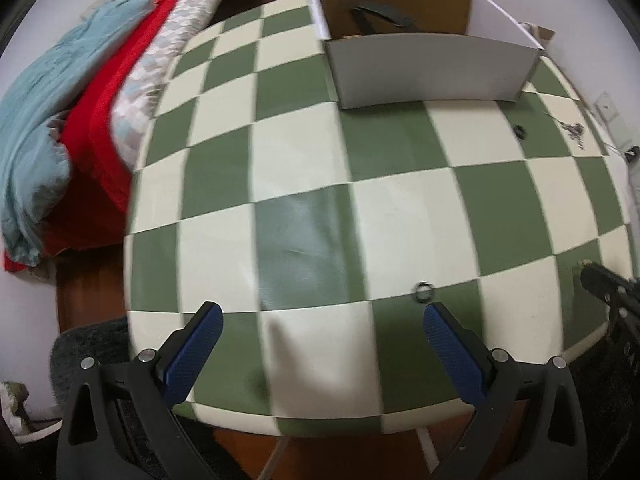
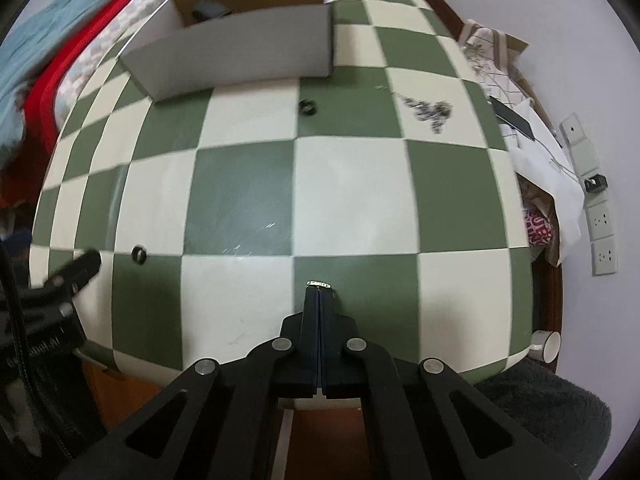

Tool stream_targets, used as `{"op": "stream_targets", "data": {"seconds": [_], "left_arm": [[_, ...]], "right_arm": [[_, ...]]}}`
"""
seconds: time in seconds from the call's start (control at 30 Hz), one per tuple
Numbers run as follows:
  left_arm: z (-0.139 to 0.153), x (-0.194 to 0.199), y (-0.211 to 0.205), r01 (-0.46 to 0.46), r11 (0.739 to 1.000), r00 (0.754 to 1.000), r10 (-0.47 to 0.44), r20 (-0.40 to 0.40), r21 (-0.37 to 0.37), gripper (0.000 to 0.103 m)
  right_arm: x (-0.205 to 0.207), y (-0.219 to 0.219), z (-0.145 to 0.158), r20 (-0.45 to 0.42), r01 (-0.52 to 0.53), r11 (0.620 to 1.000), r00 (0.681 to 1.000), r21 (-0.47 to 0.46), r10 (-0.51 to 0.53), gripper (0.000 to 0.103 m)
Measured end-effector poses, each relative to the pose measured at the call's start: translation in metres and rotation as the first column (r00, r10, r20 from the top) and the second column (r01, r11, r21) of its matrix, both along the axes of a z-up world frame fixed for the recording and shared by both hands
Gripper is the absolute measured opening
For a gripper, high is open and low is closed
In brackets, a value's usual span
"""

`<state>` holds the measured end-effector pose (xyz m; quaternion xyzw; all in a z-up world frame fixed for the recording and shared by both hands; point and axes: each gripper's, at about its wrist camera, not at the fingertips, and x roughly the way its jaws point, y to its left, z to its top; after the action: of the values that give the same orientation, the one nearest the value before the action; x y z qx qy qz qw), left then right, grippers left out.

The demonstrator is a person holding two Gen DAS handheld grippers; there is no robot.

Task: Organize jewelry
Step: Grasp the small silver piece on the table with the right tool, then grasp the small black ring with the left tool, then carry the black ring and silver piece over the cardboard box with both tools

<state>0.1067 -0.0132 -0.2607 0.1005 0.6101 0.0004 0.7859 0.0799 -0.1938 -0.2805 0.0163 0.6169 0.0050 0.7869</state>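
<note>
Black right gripper (image 2: 319, 287) clamped tight on a small ring (image 2: 318, 283), held at its tips above the checkered surface (image 2: 352, 200). Left gripper (image 1: 322, 330) spread wide, holding nothing; a dark ring (image 1: 425, 292) lies just ahead of its right finger. Another ring (image 2: 307, 107) and a tangled chain (image 2: 430, 112) lie farther out, near the cardboard box (image 2: 240, 52).
</note>
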Motion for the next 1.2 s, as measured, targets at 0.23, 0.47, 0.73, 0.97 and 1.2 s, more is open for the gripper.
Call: {"op": "stream_targets", "data": {"seconds": [0.23,0.47,0.73,0.97,1.2], "left_arm": [[-0.012,0.003,-0.021,0.048,0.998,0.998,-0.049,-0.027,-0.044,0.084],[-0.019,0.0,-0.029,0.078,0.989,0.995,-0.085,-0.048,-0.123,0.037],[-0.014,0.001,-0.032,0.091,0.987,0.995,-0.097,-0.037,-0.134,0.008],[0.008,0.005,-0.02,0.075,0.984,0.997,-0.073,0.017,-0.162,0.0],[0.012,0.017,0.017,-0.04,0.95,0.999,0.033,-0.028,-0.309,0.005]], "right_arm": [[0.006,-0.025,0.007,0.018,0.054,0.998,0.998,0.026,-0.055,0.0],[-0.001,-0.023,0.01,0.024,0.073,0.997,0.997,0.032,-0.074,0.0],[-0.001,-0.019,0.021,0.053,0.066,0.997,0.996,0.036,-0.068,0.0],[-0.002,-0.024,0.043,0.102,0.079,0.996,0.991,0.052,-0.084,0.0],[-0.001,-0.032,0.048,0.108,0.1,0.992,0.988,0.075,-0.108,0.0]]}}
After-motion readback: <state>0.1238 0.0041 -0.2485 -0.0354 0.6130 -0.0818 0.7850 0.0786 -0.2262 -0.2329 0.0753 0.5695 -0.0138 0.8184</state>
